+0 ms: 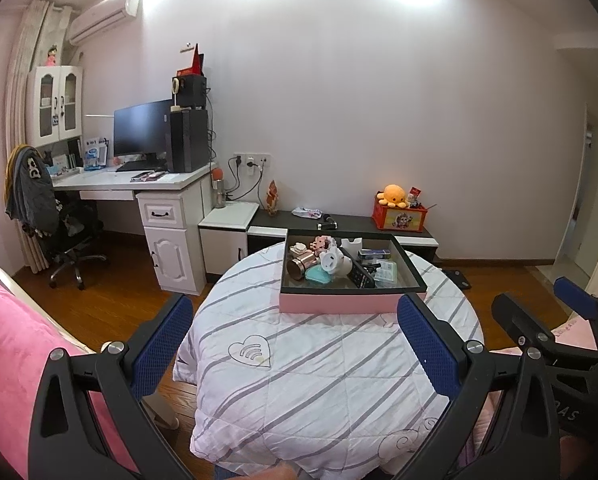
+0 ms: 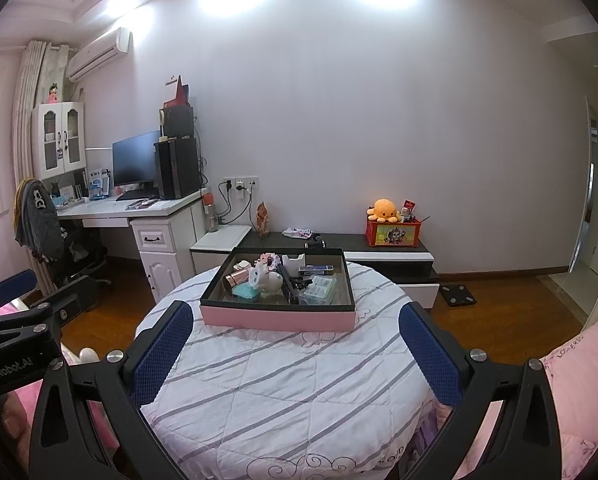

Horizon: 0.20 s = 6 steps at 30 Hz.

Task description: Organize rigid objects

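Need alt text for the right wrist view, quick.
A pink-sided tray of jumbled small items sits on a round table with a striped white quilt. The right gripper hovers short of it, jaws wide open and empty. Behind are a desk with a monitor and a low cabinet.

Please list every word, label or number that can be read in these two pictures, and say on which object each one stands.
"GenRobot.AI": on the black body of the left gripper, in the right wrist view.
"AS" and perhaps more: on the body of the right gripper, upside down and cut off.
Lettering on the pink quilt: too blurred to read.
Labels on the red toy box and the things in the pink tray: too small.
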{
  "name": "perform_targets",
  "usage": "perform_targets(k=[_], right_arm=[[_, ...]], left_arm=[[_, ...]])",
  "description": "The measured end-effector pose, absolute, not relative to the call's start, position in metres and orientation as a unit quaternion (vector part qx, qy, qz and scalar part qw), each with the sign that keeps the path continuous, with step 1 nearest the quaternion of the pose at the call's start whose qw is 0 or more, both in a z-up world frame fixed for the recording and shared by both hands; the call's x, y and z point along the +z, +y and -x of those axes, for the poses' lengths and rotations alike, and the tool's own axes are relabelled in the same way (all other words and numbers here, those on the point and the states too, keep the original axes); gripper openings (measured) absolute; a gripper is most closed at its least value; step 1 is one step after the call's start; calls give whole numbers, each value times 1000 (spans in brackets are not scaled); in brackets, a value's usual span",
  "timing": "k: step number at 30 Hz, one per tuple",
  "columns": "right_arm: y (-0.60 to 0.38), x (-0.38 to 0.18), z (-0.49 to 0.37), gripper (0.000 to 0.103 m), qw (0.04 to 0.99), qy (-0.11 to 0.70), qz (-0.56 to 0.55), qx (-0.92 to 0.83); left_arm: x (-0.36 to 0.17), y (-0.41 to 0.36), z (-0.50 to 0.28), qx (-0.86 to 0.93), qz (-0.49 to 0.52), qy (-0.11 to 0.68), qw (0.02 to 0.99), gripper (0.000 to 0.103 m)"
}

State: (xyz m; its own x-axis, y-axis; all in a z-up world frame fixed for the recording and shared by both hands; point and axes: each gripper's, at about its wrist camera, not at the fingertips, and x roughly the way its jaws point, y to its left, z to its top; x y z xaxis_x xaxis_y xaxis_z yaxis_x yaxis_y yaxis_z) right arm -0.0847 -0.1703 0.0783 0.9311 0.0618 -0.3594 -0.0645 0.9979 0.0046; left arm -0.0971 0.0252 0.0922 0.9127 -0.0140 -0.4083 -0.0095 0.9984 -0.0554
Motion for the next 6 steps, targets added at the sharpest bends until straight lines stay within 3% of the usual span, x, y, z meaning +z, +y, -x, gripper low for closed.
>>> perform_targets(k=[6], right_arm=[[-170,77,85,103,982,185,2,29]], left_arm=[[91,26,95,-12,28,213,977,103]])
